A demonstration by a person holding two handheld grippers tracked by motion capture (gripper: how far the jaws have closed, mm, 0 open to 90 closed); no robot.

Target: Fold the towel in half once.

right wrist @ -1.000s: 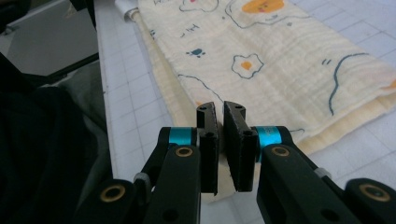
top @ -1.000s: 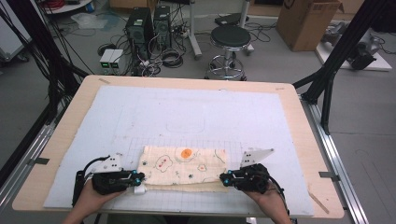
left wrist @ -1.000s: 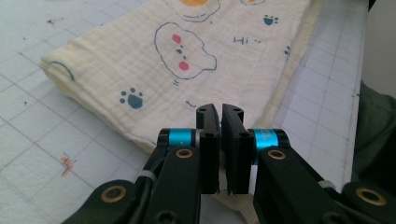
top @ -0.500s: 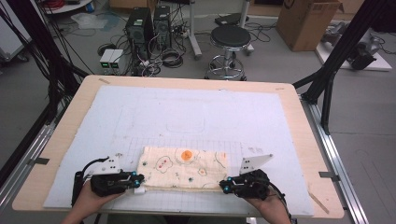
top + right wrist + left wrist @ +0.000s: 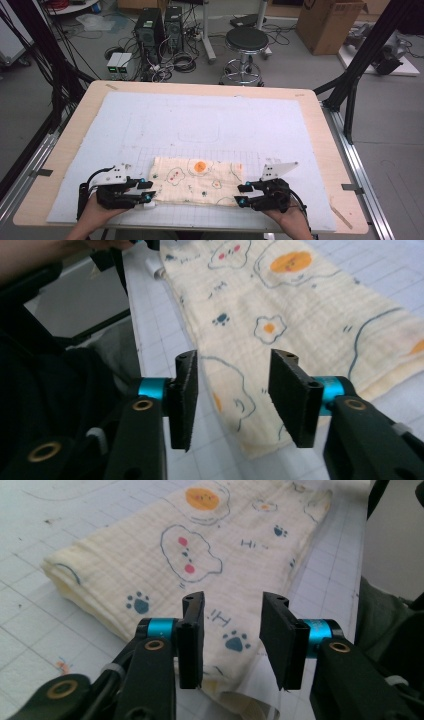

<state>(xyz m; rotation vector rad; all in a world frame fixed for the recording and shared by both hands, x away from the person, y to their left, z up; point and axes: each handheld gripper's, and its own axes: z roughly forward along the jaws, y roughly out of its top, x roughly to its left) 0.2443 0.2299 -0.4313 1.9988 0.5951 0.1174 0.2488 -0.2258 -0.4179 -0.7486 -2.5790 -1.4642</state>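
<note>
A folded cream cloth [image 5: 197, 180] printed with an orange egg, clouds and paws lies flat near the front of the white gridded mat [image 5: 200, 125]. My left gripper [image 5: 146, 192] sits at the cloth's near left corner and my right gripper [image 5: 240, 195] at its near right corner. Both pairs of jaws have just been opening. In the left gripper view the open gripper [image 5: 234, 600] hovers over the cloth [image 5: 200, 555], its pads clear of the fabric. The right gripper view has that gripper [image 5: 235, 356] open too, with the cloth [image 5: 300, 305] lying loose below the gap.
The mat covers a wooden table [image 5: 60, 165] framed by black posts. On the floor behind are a round stool [image 5: 248, 40], computer towers [image 5: 160, 25] with cables, and a cardboard box [image 5: 330, 20]. The person's dark-clothed lap lies just off the table's front edge.
Both grippers' jaws have gone from shut at the cloth's near corners to open. The cloth lies flat on the mat, and the hands have barely shifted.
</note>
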